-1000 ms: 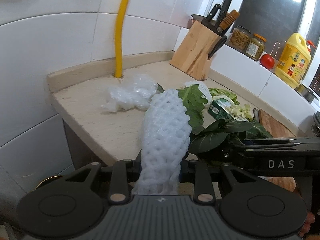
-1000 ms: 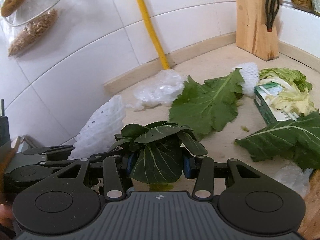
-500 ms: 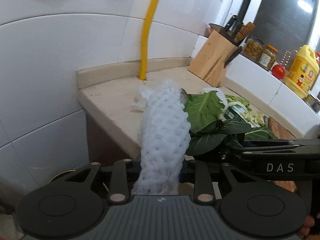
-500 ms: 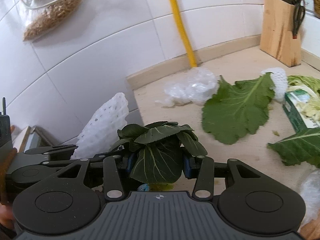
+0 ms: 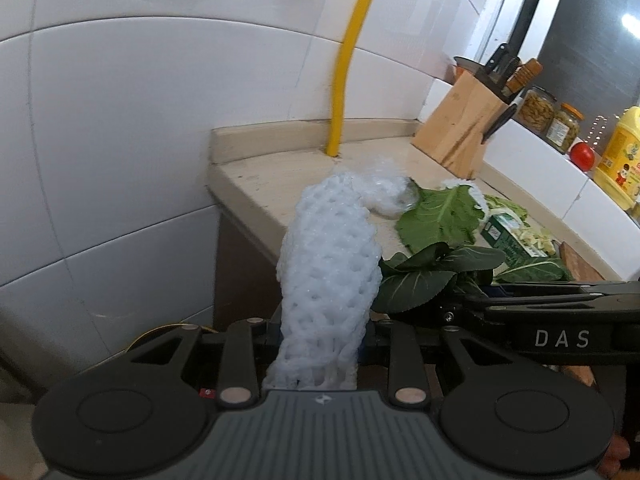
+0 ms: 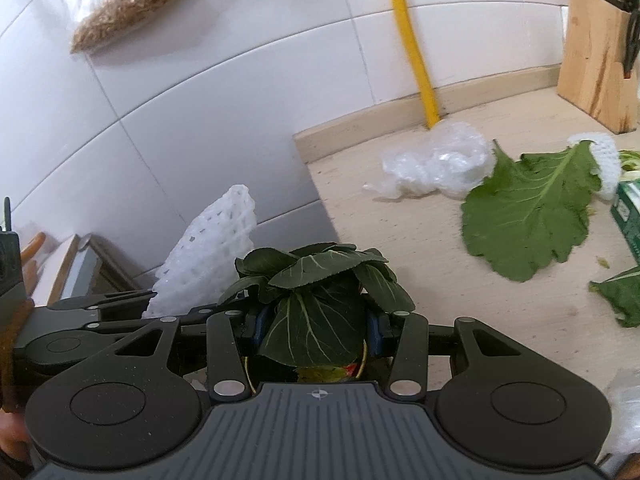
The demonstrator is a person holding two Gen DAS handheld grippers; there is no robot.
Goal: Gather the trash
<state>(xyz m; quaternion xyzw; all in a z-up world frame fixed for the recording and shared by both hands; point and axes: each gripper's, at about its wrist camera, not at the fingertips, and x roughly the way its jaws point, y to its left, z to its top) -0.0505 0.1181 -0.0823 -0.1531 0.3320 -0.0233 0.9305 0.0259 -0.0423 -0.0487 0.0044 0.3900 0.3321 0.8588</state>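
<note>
Foam net (image 5: 328, 276) clamped; greens (image 6: 316, 300) seemingly gripped.

Counting two white foam nets (image 5: 328, 264), one in a gripper, one on the counter. One crumpled plastic wrap (image 6: 440, 160), one knife block (image 5: 456, 136). Two jars (image 5: 540, 110), one tomato (image 5: 582, 156).

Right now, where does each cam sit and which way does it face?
Left wrist: on the left tongs, facing the counter corner and yellow pipe; they grip a white foam net sleeve.
Right wrist: on the right tongs, facing the beige stone counter; they grip a dark green leafy bunch.
Shared: each shows the other tongs, pipe, crumpled clear plastic.
</note>
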